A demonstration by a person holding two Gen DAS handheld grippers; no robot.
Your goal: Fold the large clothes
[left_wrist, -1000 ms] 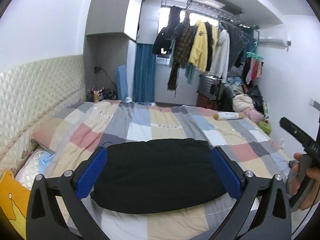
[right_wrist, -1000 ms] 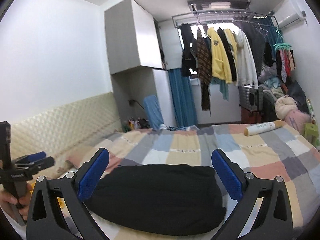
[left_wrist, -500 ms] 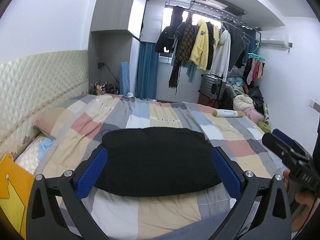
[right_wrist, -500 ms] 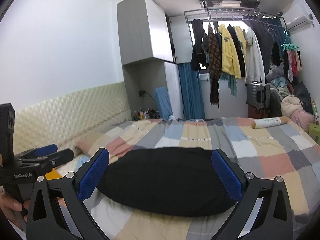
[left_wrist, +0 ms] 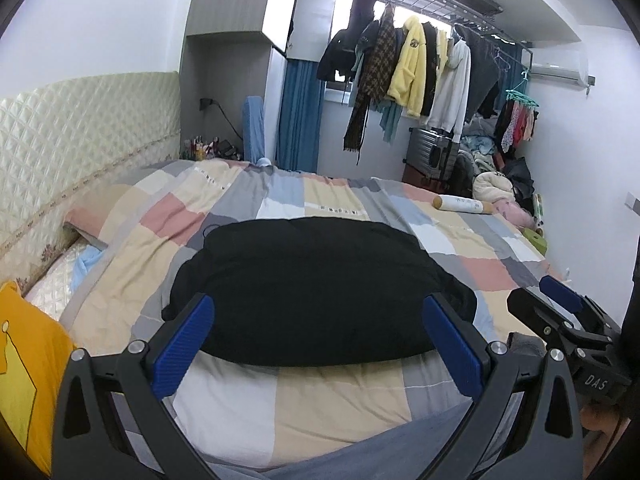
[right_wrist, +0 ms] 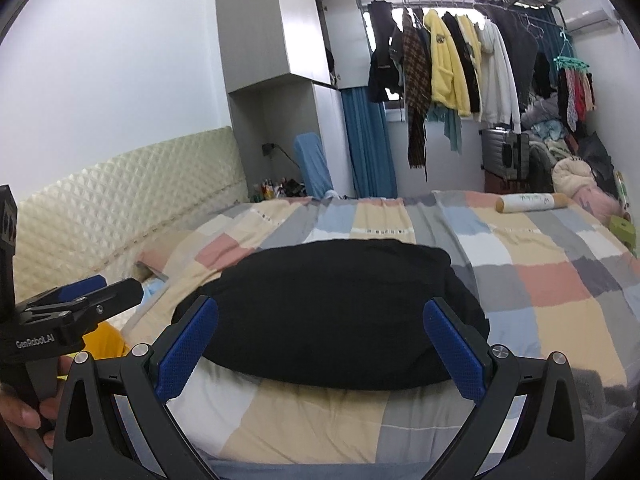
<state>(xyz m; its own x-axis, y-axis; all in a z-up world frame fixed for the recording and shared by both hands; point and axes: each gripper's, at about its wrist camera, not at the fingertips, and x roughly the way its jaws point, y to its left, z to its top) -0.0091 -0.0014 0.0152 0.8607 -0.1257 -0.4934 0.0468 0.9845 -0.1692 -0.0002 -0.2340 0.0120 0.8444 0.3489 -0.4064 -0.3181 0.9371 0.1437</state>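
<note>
Left wrist view first: the left gripper (left_wrist: 318,342) hangs over the near edge of the bed, jaws spread wide, two blue pads, nothing between them. One folded black garment (left_wrist: 316,288) lies flat on the patchwork checked bedspread (left_wrist: 340,396), in the middle of the bed, beyond the fingertips and apart from them. One white paper-wrapped roll (left_wrist: 464,205) sits far back on the right. At the right edge the right gripper (left_wrist: 560,312) pokes in, only partly seen, its handle cut off by the frame. One yellow cushion (left_wrist: 24,364) is clipped at the left edge.

Over to the right wrist view: right gripper jaws equally wide apart, empty, the one black garment framed between them on the bedspread. The left gripper shows at far left, side-on, so its opening is hard to read from here. A rail of hanging coats (right_wrist: 460,60) fills the back; too crowded to count.
</note>
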